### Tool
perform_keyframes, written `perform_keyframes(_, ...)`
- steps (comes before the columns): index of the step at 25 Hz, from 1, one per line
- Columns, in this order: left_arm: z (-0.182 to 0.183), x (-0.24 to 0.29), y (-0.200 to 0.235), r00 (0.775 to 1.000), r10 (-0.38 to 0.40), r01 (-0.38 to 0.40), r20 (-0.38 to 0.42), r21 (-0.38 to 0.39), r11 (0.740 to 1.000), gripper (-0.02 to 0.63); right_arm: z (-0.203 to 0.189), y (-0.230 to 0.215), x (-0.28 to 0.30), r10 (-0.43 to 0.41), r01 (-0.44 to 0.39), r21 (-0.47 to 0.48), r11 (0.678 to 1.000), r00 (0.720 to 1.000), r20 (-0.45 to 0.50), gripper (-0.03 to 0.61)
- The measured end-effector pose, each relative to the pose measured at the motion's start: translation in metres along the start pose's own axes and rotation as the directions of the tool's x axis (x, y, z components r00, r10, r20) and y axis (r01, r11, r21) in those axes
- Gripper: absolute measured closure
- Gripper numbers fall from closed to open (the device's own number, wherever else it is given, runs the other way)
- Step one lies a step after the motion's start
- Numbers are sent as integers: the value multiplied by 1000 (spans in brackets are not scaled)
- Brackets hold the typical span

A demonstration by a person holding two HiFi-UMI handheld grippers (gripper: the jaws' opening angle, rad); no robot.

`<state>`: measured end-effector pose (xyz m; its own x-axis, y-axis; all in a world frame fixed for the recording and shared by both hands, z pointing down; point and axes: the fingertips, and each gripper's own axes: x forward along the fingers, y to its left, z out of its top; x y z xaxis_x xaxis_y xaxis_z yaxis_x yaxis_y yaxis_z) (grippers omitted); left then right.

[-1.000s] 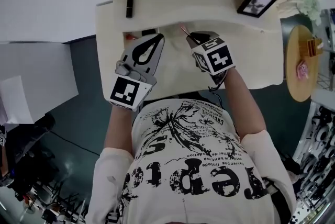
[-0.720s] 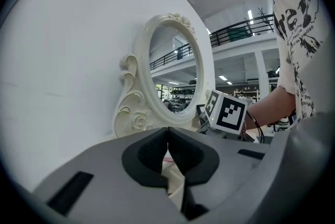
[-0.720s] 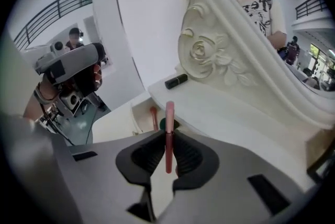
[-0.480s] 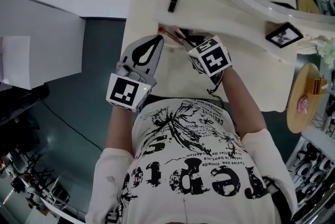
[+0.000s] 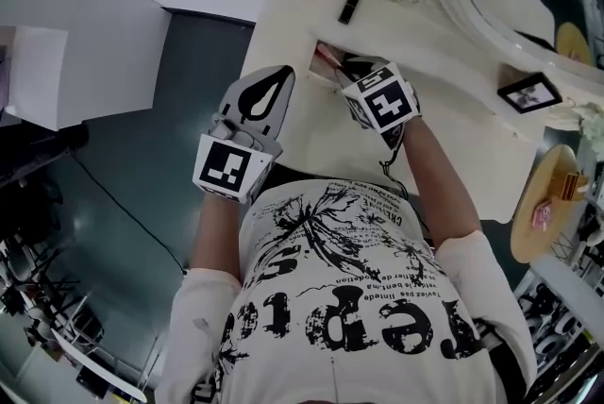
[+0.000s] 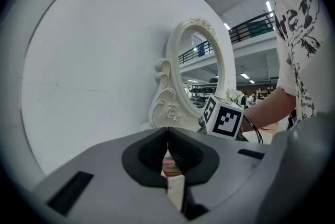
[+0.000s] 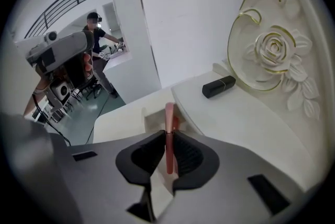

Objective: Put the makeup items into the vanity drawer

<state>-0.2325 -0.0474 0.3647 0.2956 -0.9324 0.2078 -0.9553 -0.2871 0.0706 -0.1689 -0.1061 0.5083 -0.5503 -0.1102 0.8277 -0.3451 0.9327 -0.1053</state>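
Both arms forward, left tongs [image 5: 281, 74] shut and empty, right tongs [image 5: 342, 70] pinched narrowly, side by side.

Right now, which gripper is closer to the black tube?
Right. The right gripper, shut on a pink stick, is just short of the black tube; the left gripper farther back and left.

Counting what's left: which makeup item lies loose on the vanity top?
The black tube by the carved rose; the pink stick is clamped in the right gripper.

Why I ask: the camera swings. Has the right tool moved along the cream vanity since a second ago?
Yes. The right tool, shut on a slim pink stick, has shifted leftward, nearer the small black tube on the cream vanity top.
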Motion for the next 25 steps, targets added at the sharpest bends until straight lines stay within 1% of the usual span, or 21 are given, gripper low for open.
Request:
perform_keyframes(1, -3, -1, 2, 1000, 1, -1, -10, 1, 1000, 600, 1, -1, 1, -3, 3, 4, 1000, 1000, 5, 513)
perform_keyframes(2, -4, -1, 2, 1000, 2, -2, -14, 0, 1000, 600, 2, -1, 1, -2, 2, 7, 1000, 1000, 12, 463)
perform_keyframes(3, -4, -1, 2, 1000, 1, -1, -14, -2, 1000, 600, 3, 0, 0, 4, -5, 11, 1000, 1000, 19, 393)
perform_keyframes(4, -3, -2, 1, 1000, -1, 1, -11, -3, 1000, 600, 4, 2, -2, 12, -12, 16, 1000, 1000, 26, 365)
perform_keyframes(5, -2, -2, 0, 1000, -4, 4, -8, -3, 1000, 600, 5, 3, -4, 16, -17, 22, 1000, 999, 35, 354)
perform_keyframes(9, 4, 3, -7, 1000, -24, 24, 2, 8, 1000, 600, 8, 2, -18, 4, -8, 44, 999, 997, 83, 354)
perform_keyframes(11, 7, 7, -11, 999, -40, 40, 8, 16, 999, 600, 10, -2, -29, -12, 4, 65, 998, 992, 126, 358)
perform_keyframes(15, 21, 16, -24, 996, -80, 79, 29, 44, 996, 600, 18, -11, -63, -52, 27, 104, 994, 969, 241, 381)
perform_keyframes(17, 28, 20, -33, 994, -102, 99, 37, 57, 993, 600, 21, -15, -84, -89, 53, 125, 991, 949, 302, 408)
perform_keyframes(18, 32, 22, -37, 993, -113, 110, 41, 65, 992, 600, 22, -19, -96, -116, 71, 142, 987, 935, 336, 410)
perform_keyframes(19, 37, 24, -42, 991, -125, 122, 46, 74, 990, 600, 23, -23, -109, -148, 91, 165, 982, 916, 373, 421)
perform_keyframes(22, 48, 33, -56, 985, -164, 157, 58, 100, 982, 600, 23, -38, -150, -254, 158, 235, 959, 845, 470, 492)
perform_keyframes(24, 54, 38, -66, 981, -183, 176, 61, 112, 978, 600, 18, -45, -174, -311, 202, 261, 944, 806, 504, 551)
perform_keyframes(25, 57, 40, -72, 979, -193, 185, 62, 119, 976, 600, 15, -47, -185, -334, 221, 270, 937, 789, 515, 563)
